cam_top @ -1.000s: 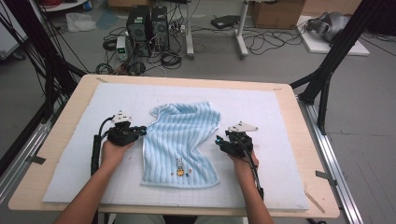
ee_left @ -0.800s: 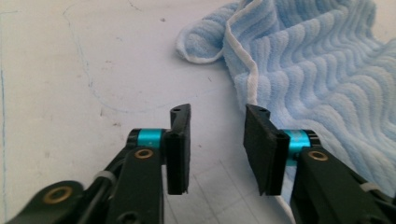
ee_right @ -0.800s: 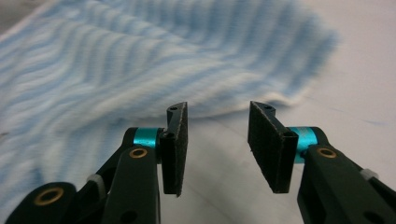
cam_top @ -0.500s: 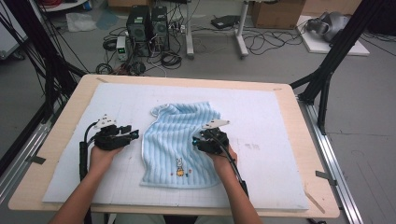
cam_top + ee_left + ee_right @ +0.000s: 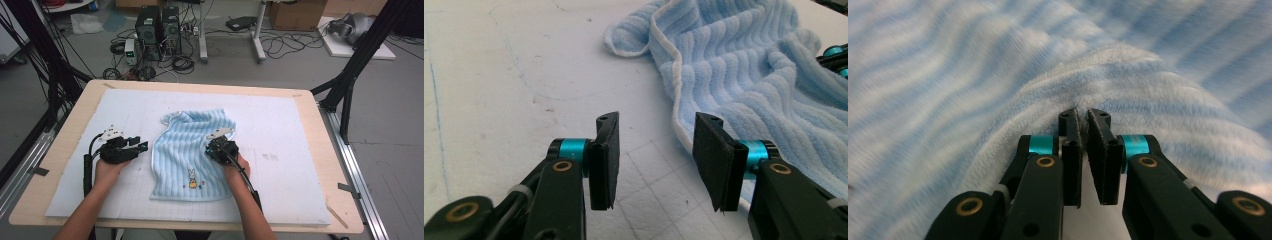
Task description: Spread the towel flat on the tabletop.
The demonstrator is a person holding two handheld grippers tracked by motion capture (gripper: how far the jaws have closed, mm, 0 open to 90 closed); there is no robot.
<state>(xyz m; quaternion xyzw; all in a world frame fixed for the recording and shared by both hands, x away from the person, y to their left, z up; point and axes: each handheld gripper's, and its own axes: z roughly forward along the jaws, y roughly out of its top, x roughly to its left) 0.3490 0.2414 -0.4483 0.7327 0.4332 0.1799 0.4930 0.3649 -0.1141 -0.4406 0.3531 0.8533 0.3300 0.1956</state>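
The right gripper (image 5: 1082, 116) has just been closing, and its jaws now pinch a raised fold of the towel (image 5: 192, 150) at the cloth's right side, the fabric bunched up between the pads. The left gripper (image 5: 655, 135) stands spread, nothing between its jaws, with its right pad just beside the towel's white hem and the mat (image 5: 290, 125) under it. The towel, pale blue and ribbed with a small rabbit near its lower edge, lies rumpled at the middle of the white mat on the table (image 5: 325, 130).
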